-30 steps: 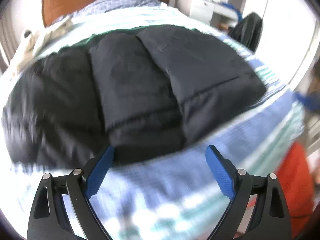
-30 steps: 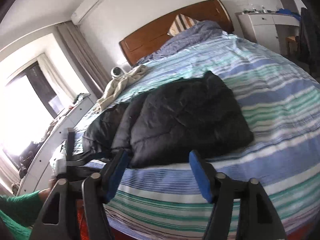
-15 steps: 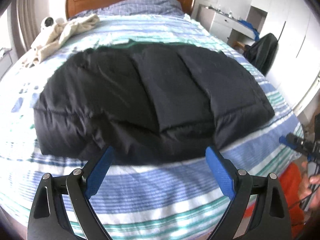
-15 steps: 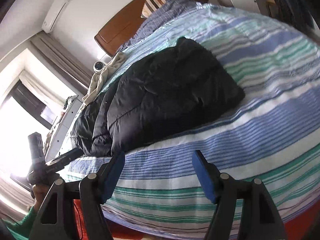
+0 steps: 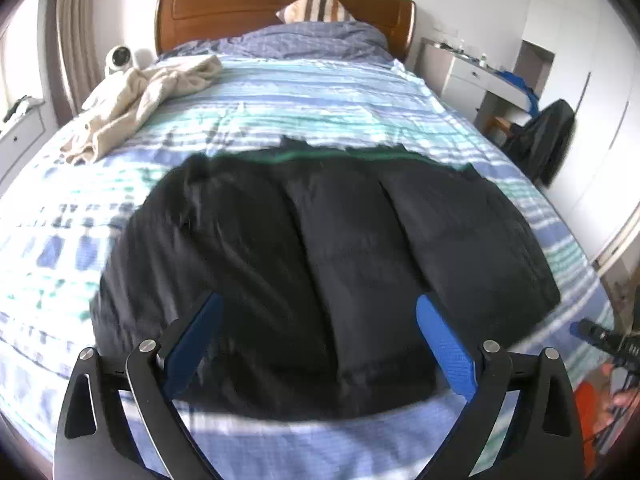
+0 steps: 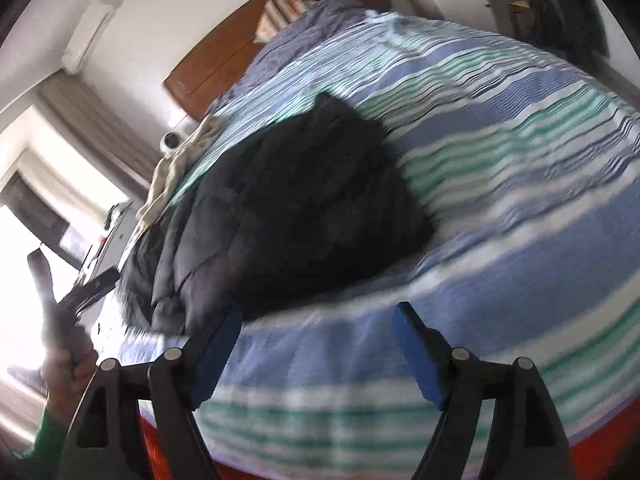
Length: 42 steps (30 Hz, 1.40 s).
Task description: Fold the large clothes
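Observation:
A large black quilted jacket (image 5: 320, 260) lies folded on a striped blue, green and white bed (image 5: 280, 96). My left gripper (image 5: 320, 340) is open and empty, its blue pads just over the jacket's near hem. In the right wrist view the same jacket (image 6: 288, 208) lies left of centre. My right gripper (image 6: 316, 344) is open and empty above the bedcover (image 6: 500, 168), near the jacket's near right corner. The hand that holds the left gripper (image 6: 60, 312) shows at the left edge of that view.
A beige garment (image 5: 136, 100) lies crumpled at the bed's far left, by a small white device (image 5: 118, 58). A wooden headboard (image 5: 240, 8) and pillows stand at the far end. A white desk (image 5: 480, 80) and a dark chair (image 5: 548, 140) stand right of the bed.
The left gripper has moved forward over the jacket's near hem and tilted up towards the headboard. The right gripper has rolled and shifted, so the bed looks tilted. Both jaws stay open.

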Available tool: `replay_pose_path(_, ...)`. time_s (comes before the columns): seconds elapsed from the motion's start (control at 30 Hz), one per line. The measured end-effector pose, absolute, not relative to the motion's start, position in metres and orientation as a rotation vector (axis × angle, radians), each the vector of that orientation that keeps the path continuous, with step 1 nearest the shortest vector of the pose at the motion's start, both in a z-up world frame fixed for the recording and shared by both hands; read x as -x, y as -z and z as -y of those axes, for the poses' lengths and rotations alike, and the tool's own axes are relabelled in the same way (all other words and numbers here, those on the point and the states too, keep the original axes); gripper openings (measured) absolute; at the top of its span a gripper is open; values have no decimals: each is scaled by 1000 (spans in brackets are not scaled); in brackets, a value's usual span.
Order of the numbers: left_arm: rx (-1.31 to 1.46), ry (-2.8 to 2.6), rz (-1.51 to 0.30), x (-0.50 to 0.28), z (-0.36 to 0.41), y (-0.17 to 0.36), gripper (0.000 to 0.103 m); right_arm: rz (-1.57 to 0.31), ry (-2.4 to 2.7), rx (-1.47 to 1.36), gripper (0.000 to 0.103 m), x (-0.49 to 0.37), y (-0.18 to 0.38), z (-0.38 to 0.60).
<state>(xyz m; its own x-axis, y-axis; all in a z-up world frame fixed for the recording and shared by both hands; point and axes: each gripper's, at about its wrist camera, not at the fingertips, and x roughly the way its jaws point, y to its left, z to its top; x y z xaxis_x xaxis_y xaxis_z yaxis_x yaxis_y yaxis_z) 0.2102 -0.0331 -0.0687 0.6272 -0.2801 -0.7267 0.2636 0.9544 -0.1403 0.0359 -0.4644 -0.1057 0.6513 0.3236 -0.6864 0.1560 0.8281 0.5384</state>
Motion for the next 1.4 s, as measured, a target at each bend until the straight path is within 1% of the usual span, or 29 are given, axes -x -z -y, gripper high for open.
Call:
replay_pose_path(0.1,51,328,-874,-227,35,67,98,-811,-101,-718,80,-50,102,492)
replay_pose_path(0.17,53,339,-887,-233,36,71,98,-806,-121,-727,82,-59,103,501)
replay_pose_path(0.37,-59,320,-909,-255,54,100,98,-946,-197,-824,83,-87,143,506)
replay_pose_path(0.47,-114,273,-941,-270,60,121,98,-930,-179,-869,83,-82,145,505)
replay_pose_path(0.57,-140,275,-937,-274,64,131,101,-983,-160,-981,83,-67,141,496)
replay_pose_path(0.63,-148,282,-935,-275,65,134,102,-937,-212,-1080,84,-54,138,486)
replay_pose_path(0.77,-125,308,-943,-279,60,142,102,-991,-125,-1108,84,-74,165,478)
replay_pose_path(0.83,-115,319,-962,-281,59,143,102,-942,-60,-1130,84,-86,175,483)
replay_pose_path(0.97,-106,338,-1000,-285,57,147,102,-758,13,-1189,86,-101,184,485)
replay_pose_path(1.0,-107,341,-1009,-287,58,149,102,-749,3,-1176,84,-108,186,481)
replay_pose_path(1.07,-112,342,-1021,-289,59,151,102,-757,-10,-1095,50,-113,176,472)
replay_pose_path(1.1,-115,342,-1024,-289,59,151,102,-729,-19,-1057,32,-109,163,466)
replay_pose_path(1.13,-122,340,-1026,-289,60,151,102,-706,-28,-1025,29,-107,151,461)
replay_pose_path(1.23,-147,340,-1035,-289,62,152,102,-624,-87,-809,29,-100,97,434)
replay_pose_path(1.27,-161,344,-1067,-291,61,148,102,-601,-109,-730,29,-99,78,421)
replay_pose_path(1.3,-179,343,-1109,-294,60,142,100,-574,-137,-646,29,-99,58,405)
replay_pose_path(1.33,-181,345,-1137,-295,57,131,94,-553,-161,-580,29,-98,44,394)
replay_pose_path(1.37,-166,357,-1138,-294,51,117,83,-538,-182,-510,29,-97,31,381)
replay_pose_path(1.4,-122,390,-1110,-293,40,88,84,-522,-203,-430,29,-96,18,364)
